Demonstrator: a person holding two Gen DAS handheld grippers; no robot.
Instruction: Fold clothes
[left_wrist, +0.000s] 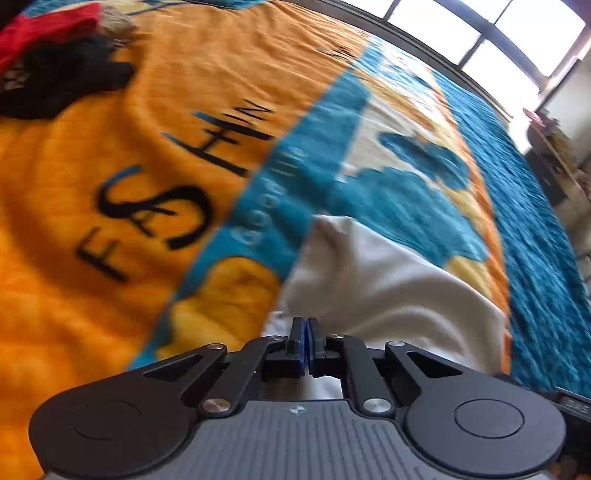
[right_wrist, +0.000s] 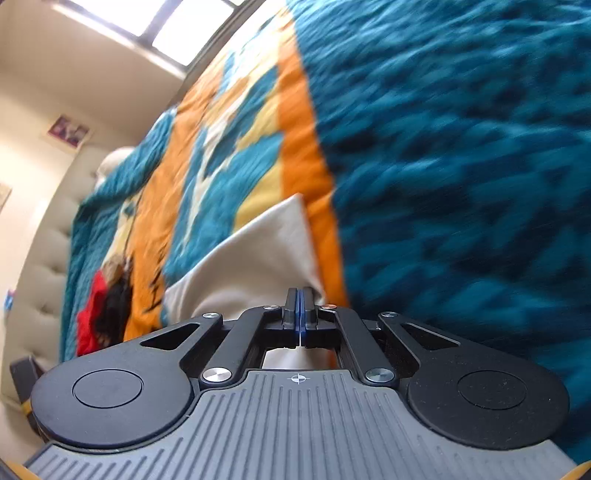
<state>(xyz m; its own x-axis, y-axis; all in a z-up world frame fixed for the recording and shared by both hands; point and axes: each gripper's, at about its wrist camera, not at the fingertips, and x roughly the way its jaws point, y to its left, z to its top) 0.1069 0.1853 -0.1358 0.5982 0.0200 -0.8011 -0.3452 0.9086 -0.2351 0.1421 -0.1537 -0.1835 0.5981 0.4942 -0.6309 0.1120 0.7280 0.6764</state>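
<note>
Both claws are pinched closed on the white garment: left claw (left_wrist: 306, 325), right claw (right_wrist: 300, 295). The white garment (left_wrist: 373, 280) drapes ahead over the blanket (left_wrist: 110, 177). Only the left view shows black lettering (left_wrist: 166, 192); only the right shows the tufted headboard (right_wrist: 48, 258).

A plain cream-white garment (left_wrist: 380, 280) lies on a bed, over a fleecy blanket. Its cloth is smooth and unprinted, with soft folds running along it. In the left wrist view it stretches away as a broad panel ending in a squared corner, its near edge bunched. In the right wrist view the same garment (right_wrist: 258, 254) narrows to a pointed corner. Farther off on the bed sits a rumpled heap of other clothes (left_wrist: 55, 55), red, black and tan, unfolded and tangled together.
</note>
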